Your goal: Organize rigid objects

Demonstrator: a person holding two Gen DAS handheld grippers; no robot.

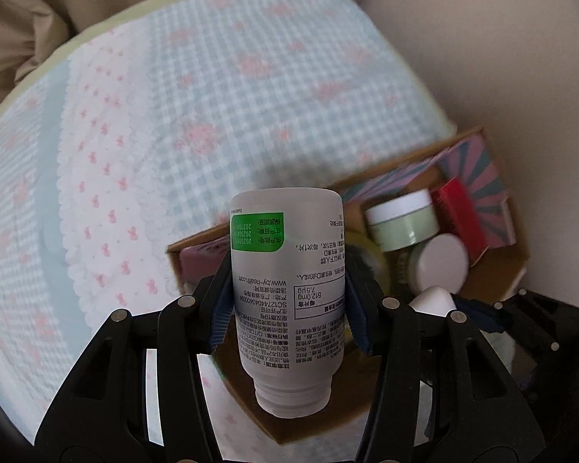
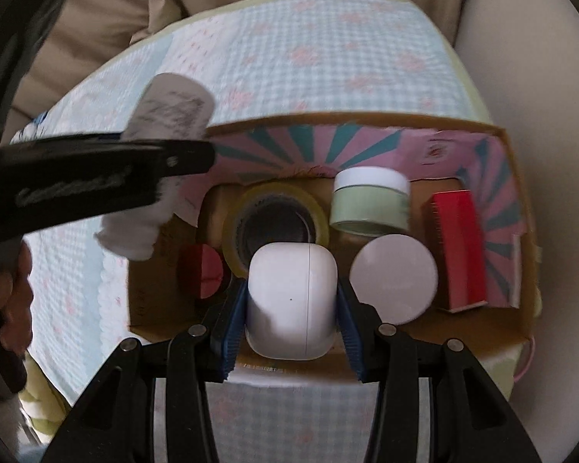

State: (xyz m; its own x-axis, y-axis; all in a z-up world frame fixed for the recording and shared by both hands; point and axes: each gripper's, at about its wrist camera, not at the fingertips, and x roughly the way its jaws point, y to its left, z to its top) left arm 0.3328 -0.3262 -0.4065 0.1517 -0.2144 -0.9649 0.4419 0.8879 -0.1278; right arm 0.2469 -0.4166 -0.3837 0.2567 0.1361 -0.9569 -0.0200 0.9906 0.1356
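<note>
Smooth white pill bottle [image 1: 285,293] clamped in left claw [image 1: 285,305], rounded glossy case [image 2: 291,305] in right claw [image 2: 291,318], cardboard box [image 2: 521,208] below.

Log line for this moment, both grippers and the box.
left gripper: shut on bottle | right gripper: shut on white case | both over box | box: tape, jars, red items

The white bottle [image 1: 287,289] hides most of the cardboard box [image 2: 519,231] behind it in the left wrist view; its small print is too blurred to read. In the right wrist view the earbud case [image 2: 291,301] covers the front of the tape roll [image 2: 276,218], and the red round thing [image 2: 202,272] left of the roll cannot be identified. The box's near wall is behind the fingers [image 2: 233,328].
</note>
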